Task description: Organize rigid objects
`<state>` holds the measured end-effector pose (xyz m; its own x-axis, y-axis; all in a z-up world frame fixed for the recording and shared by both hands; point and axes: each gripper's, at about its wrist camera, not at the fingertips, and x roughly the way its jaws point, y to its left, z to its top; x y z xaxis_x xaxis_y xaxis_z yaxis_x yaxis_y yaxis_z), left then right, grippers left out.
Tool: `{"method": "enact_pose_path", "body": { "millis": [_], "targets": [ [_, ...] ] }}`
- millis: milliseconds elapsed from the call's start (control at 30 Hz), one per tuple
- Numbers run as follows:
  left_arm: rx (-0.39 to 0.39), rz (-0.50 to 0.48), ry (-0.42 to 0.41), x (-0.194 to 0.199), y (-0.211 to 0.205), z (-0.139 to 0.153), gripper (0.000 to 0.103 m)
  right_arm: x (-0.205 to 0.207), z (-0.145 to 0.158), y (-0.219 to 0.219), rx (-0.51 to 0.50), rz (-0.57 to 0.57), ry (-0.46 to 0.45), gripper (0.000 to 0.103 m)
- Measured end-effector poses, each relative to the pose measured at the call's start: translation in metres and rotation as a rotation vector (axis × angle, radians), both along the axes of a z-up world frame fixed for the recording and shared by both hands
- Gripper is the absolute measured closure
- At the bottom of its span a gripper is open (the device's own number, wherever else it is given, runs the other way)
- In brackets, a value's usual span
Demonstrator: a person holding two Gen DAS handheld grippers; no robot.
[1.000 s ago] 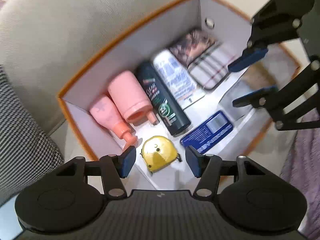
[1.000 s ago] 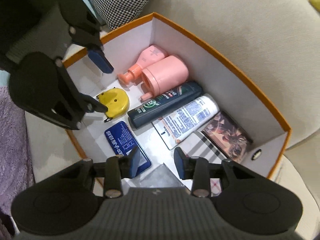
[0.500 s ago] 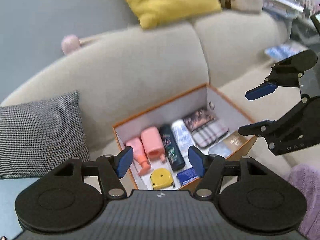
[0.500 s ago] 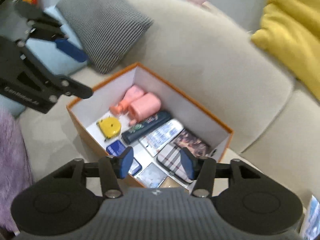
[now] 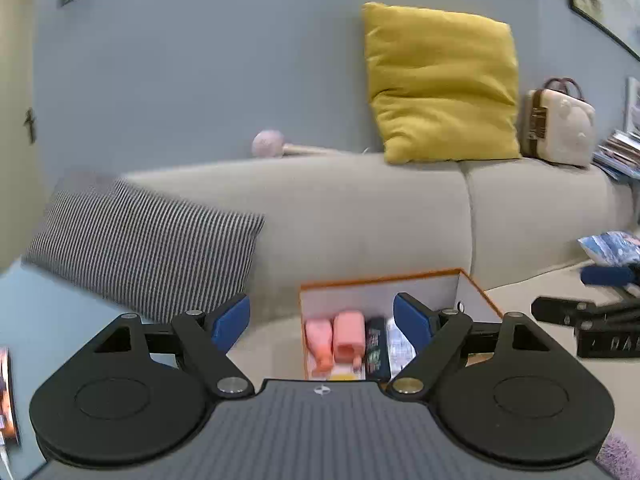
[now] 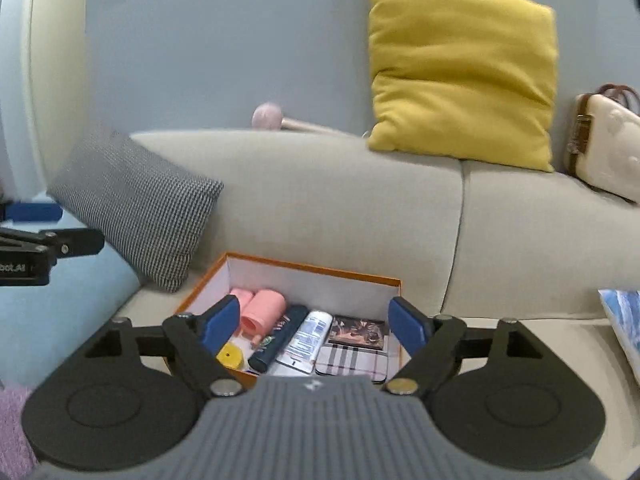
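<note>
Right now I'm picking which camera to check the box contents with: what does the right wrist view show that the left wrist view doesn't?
Only the right wrist view shows the plaid case, the dark patterned item and nearly all of the yellow tape measure. Only the left wrist view shows the stack of magazines. Both show the orange-edged box, pink bottles, dark bottle, white tube, and the empty, open right gripper and left gripper.
</note>
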<state>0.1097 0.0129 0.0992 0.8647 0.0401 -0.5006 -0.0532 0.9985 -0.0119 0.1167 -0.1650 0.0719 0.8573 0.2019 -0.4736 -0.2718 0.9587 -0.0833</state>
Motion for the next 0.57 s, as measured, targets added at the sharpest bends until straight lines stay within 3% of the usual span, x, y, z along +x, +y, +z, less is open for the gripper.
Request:
{"method": "enact_pose_path", "body": {
  "millis": [233, 567],
  "targets": [
    [-0.058, 0.06, 0.081, -0.02, -0.005, -0.03, 0.008, -0.038, -0.034, 0.018, 0.006, -0.056, 0.024, 0.022],
    [-0.044, 0.055, 0.082, -0.046, -0.011, -0.035, 0.008, -0.05, -0.041, 0.011, 0.063, -0.086, 0.077, 0.022]
  ]
}}
